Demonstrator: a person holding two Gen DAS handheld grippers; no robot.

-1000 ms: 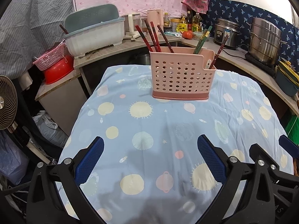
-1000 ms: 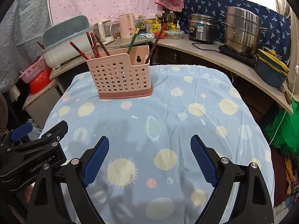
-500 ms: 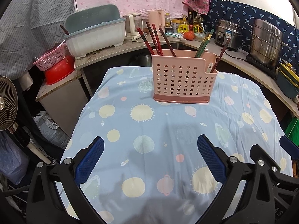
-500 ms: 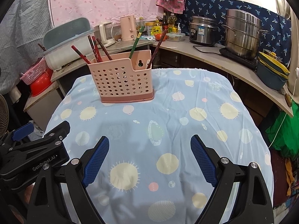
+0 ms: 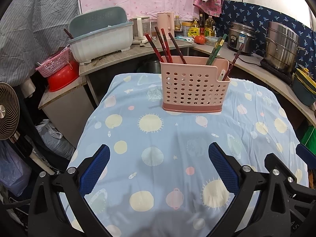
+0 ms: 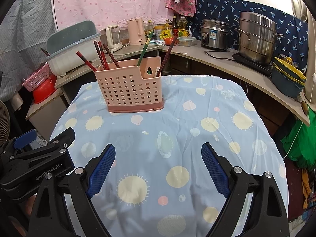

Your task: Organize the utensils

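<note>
A pink perforated utensil holder (image 5: 194,86) stands at the far side of the table with the blue patterned cloth (image 5: 158,138). It also shows in the right wrist view (image 6: 131,87). Several red chopsticks (image 5: 165,44) lean in its left compartment. Green chopsticks (image 5: 215,50) and a dark red one (image 5: 234,59) stand in its right part. My left gripper (image 5: 159,167) is open and empty above the near cloth. My right gripper (image 6: 158,167) is open and empty too, beside the left gripper's body (image 6: 35,164).
A curved counter (image 6: 246,67) wraps the back and right, with a steel pot (image 6: 256,37), rice cooker (image 6: 214,34), bottles and kettles. A white dish tub (image 5: 100,37) and pink basket (image 5: 53,65) sit at left. A fan (image 5: 7,110) stands at far left.
Both grippers have risen and drawn back slightly, so the holder sits lower in both views. Both stay open and empty.
</note>
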